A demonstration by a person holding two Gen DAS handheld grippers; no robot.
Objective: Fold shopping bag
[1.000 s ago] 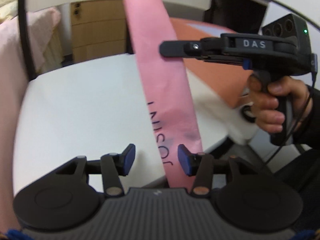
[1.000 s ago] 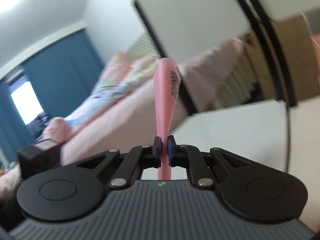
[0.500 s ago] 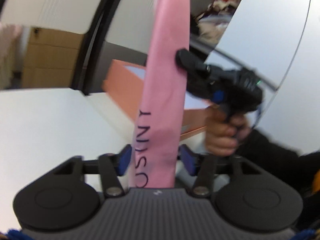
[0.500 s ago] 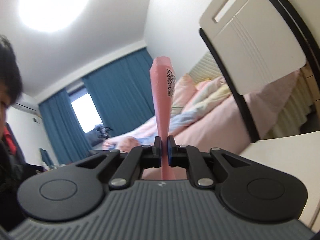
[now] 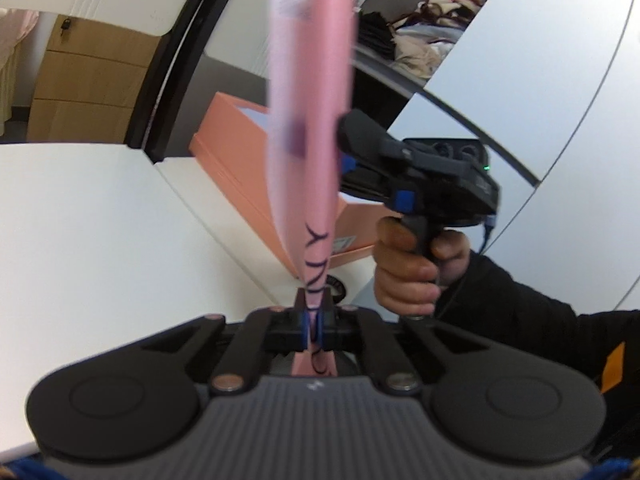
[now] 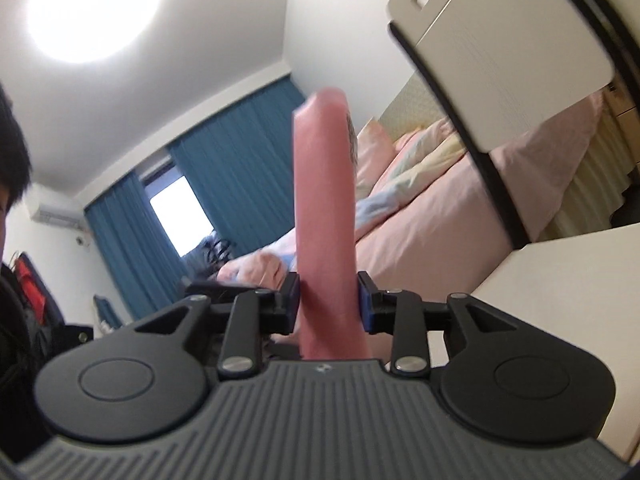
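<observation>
Left wrist view: left gripper [image 5: 314,326] clamped tight on the pink shopping bag [image 5: 310,128], which is folded into a narrow strip rising upward, dark lettering near the jaws. Right gripper [image 5: 346,164] sits at the strip's right edge higher up, held by a hand [image 5: 412,270]. White table [image 5: 100,232] and a pink box [image 5: 240,160] behind.

Right wrist view: right gripper [image 6: 329,300] jaws opening, blurred bag [image 6: 324,220] strip between the pads, small gaps either side. Bed [image 6: 440,220] and blue curtains [image 6: 224,168] beyond.
</observation>
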